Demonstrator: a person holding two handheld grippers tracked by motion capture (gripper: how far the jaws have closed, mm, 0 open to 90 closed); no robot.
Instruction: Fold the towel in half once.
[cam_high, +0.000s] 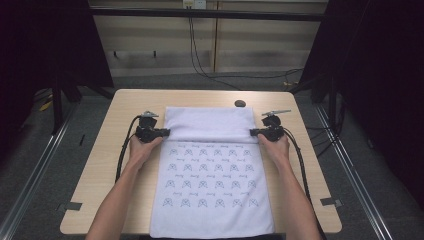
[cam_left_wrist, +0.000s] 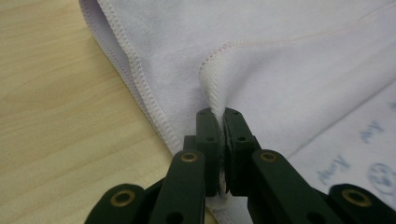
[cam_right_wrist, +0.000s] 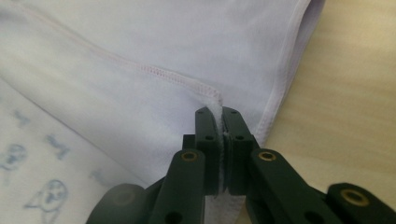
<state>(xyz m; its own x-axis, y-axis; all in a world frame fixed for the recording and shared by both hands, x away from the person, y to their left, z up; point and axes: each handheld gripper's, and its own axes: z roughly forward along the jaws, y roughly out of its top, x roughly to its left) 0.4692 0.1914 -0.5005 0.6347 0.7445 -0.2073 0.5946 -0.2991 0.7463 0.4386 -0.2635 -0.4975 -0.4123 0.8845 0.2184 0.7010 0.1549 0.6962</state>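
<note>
A white towel (cam_high: 210, 175) lies flat at the centre of the tabletop (cam_high: 110, 165), its far end folded back over itself. The left hand-held gripper (cam_high: 165, 132) and right hand-held gripper (cam_high: 254, 133) are each clamped on a corner of that flap. The cloth looks light and limp; hemmed corners likely grip best
</note>
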